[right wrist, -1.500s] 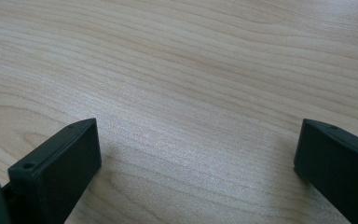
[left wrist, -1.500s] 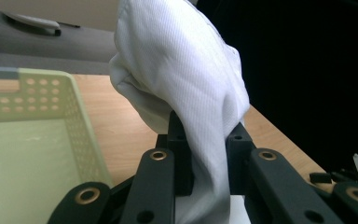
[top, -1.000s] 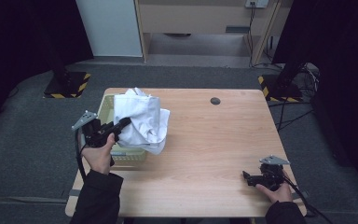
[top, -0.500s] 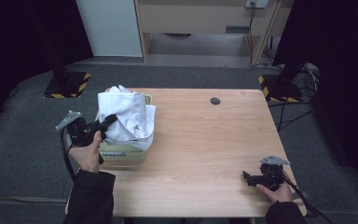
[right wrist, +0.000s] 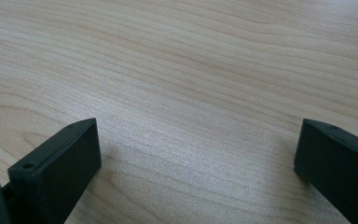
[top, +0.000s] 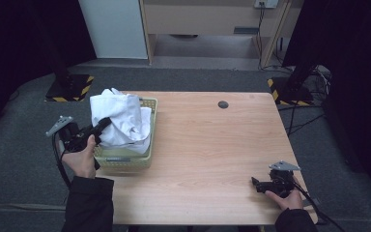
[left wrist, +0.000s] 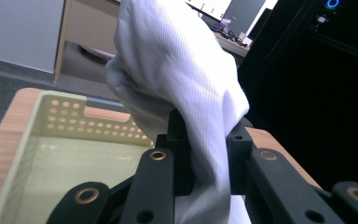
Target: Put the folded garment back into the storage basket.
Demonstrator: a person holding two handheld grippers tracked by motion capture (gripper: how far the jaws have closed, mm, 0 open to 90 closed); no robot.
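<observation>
While your left tongs [top: 102,124] are clenched on a fold of the white cloth [top: 121,121], the bulk of that cloth rises above and just beyond their tips and drapes down over the pale yellow basket [top: 125,159], which sits directly under and ahead of them at the table's [top: 212,145] left edge. From the left gripper view, the cloth [left wrist: 186,88] is pinched between the two black jaws, a bunched mass standing upright over them and a tail hanging below; the basket [left wrist: 42,140] floor lies open to one side of the jaws, its perforated wall beyond. Judged from this, the cloth's long axis runs roughly vertical from the grip, so the coming move turns on height: the hanging tail sits inside or against the basket rim, and I cannot tell whether it is clear of that rim. Your right tongs [top: 257,184] rest low on the table well apart from the cloth, at the near right corner, and the right gripper view shows their jaws spread wide over bare wood [right wrist: 191,84], grasping nothing. Your left hand [top: 79,159] is plainly the nearer and the one engaged. Risk noted: the draped cloth may snag on the basket wall.
</observation>
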